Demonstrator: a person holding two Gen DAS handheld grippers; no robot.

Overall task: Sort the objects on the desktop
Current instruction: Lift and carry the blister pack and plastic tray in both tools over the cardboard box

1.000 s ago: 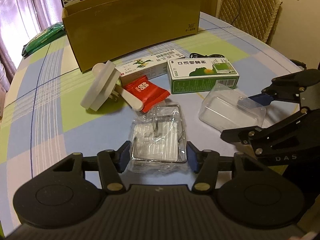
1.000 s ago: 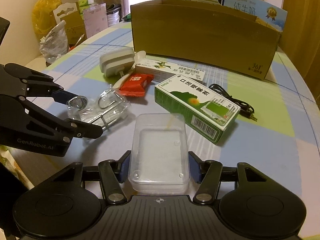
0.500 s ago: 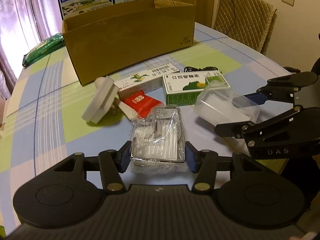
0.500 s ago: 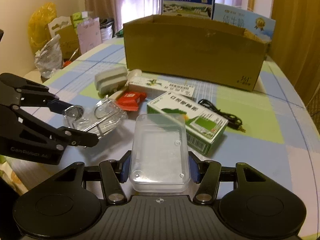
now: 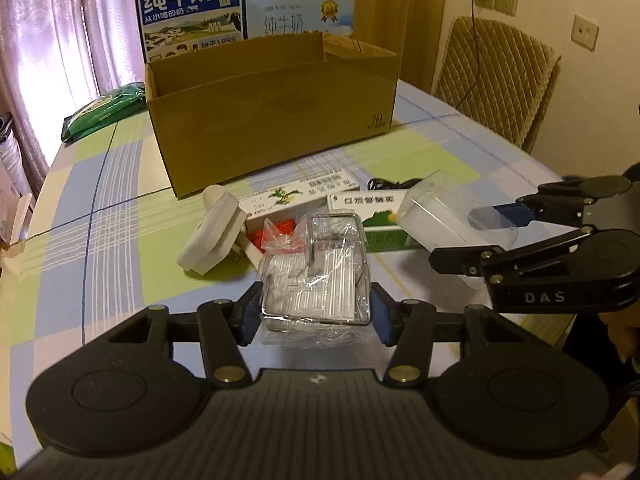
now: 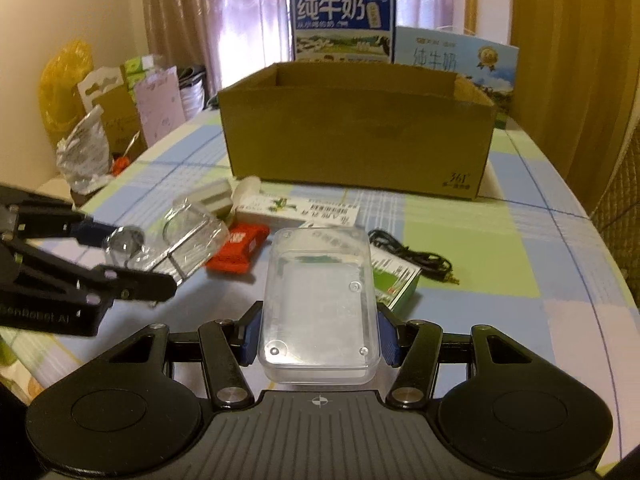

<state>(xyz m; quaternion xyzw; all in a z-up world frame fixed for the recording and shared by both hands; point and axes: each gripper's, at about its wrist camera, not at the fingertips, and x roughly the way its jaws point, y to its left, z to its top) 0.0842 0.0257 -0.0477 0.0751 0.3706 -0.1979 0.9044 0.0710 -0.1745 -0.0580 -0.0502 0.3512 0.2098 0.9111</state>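
Left gripper (image 5: 316, 314), jaws clamped on a bagged wire rack (image 5: 316, 276); right gripper (image 6: 319, 336), jaws gripping a clear plastic case (image 6: 320, 304); both raised above the surface (image 6: 500, 248); beyond, an open cardboard box (image 6: 356, 136)

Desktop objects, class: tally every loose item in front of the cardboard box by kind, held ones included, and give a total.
Clear plastic items: 2 (case, bagged rack)
Medicine boxes: 2 (white, green)
White charger: 1
Red packet: 1
Black cable: 1
Total: 7
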